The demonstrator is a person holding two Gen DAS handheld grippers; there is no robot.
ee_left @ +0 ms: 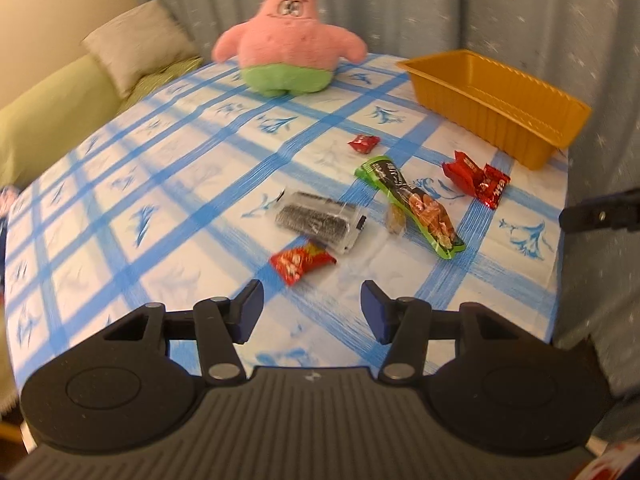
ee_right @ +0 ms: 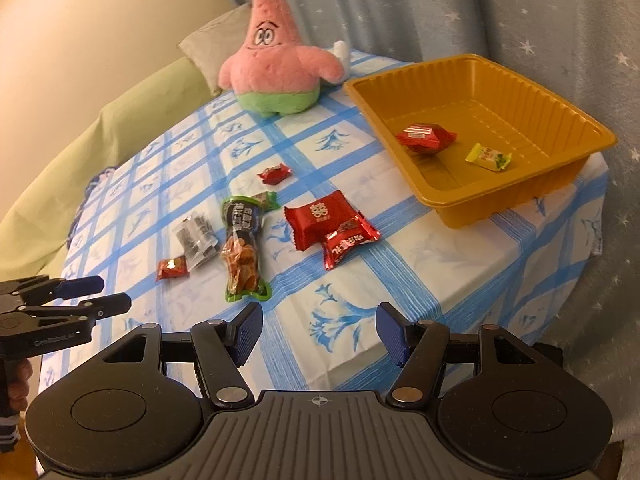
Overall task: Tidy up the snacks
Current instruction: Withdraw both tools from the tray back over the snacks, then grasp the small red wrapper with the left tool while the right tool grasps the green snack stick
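Observation:
Several snack packets lie loose on the blue-checked tablecloth: a long green packet (ee_right: 242, 250) (ee_left: 412, 204), a clear packet of dark snacks (ee_right: 196, 242) (ee_left: 318, 220), small red packets (ee_right: 172, 269) (ee_left: 300, 264), a red candy (ee_right: 274, 174) (ee_left: 363, 143), and two red packets together (ee_right: 332, 226) (ee_left: 476, 178). The gold tray (ee_right: 520, 196) (ee_left: 500, 120) holds a red packet (ee_right: 426, 138) and a yellow candy (ee_right: 488, 156). My left gripper (ee_left: 312, 308) is open and empty, near the small red packet. My right gripper (ee_right: 320, 328) is open and empty, above the table's near edge.
A pink starfish plush (ee_right: 276, 72) (ee_left: 290, 36) stands at the table's far side. A green sofa (ee_right: 120, 120) with a grey cushion (ee_left: 136, 44) lies behind at left. Starred curtains (ee_right: 440, 0) hang behind. The left gripper shows in the right wrist view (ee_right: 96, 294).

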